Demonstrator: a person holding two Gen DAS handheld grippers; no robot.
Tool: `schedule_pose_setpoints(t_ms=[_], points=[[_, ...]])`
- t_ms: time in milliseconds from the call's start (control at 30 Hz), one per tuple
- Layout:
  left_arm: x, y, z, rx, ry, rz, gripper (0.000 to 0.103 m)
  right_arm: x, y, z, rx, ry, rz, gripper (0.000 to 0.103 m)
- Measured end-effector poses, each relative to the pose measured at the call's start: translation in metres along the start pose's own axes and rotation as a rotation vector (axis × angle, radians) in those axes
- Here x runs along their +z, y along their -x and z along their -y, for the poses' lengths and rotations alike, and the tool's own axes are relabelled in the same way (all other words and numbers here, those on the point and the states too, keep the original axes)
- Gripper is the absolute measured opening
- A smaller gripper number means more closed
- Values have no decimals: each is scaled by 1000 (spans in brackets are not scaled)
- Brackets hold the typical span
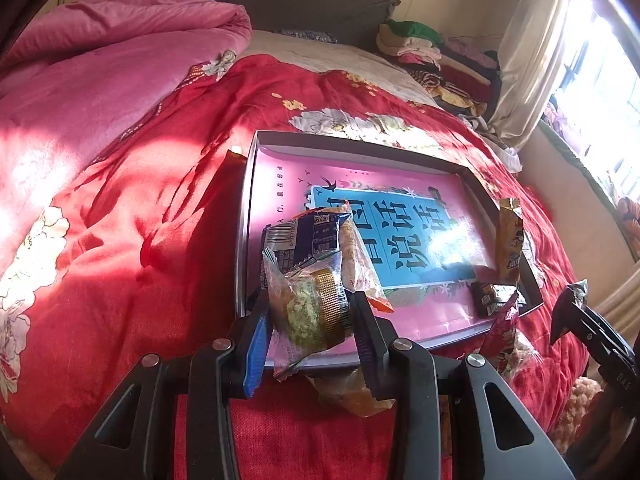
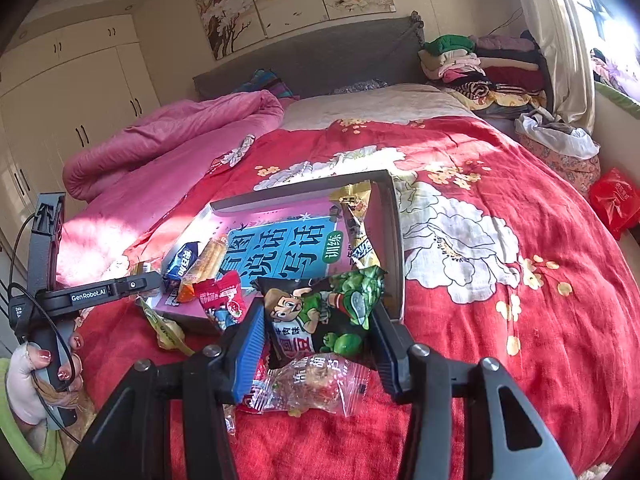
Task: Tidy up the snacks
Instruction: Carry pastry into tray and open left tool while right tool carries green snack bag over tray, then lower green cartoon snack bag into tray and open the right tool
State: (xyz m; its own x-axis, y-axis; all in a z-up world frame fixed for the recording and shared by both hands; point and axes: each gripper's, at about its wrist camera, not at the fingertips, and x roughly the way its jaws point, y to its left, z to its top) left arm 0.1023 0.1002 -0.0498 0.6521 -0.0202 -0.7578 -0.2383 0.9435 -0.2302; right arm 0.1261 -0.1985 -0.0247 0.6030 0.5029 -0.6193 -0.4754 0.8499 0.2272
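Note:
My left gripper is shut on a clear-wrapped pastry in a gold paper cup, held over the near left corner of a grey box lined with a pink and blue book. Inside the box lie a dark blue packet, an orange wafer packet, a yellow packet leaning on the right wall, and a small dark packet. My right gripper is shut on a black and green cartoon packet at the near right corner of the box.
A clear candy packet, a red packet and a yellow-green packet lie by the box's near edge on the red floral bedspread. A pink quilt is heaped at the left. Folded clothes are piled by the headboard.

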Motion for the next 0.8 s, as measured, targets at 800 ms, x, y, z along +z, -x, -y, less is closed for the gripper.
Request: schedule_pose_setpoints(t_ms=[800], points=[[-6,-21,4,-32,-20,-46,40,15,-29,5,-41,27,-6,49]])
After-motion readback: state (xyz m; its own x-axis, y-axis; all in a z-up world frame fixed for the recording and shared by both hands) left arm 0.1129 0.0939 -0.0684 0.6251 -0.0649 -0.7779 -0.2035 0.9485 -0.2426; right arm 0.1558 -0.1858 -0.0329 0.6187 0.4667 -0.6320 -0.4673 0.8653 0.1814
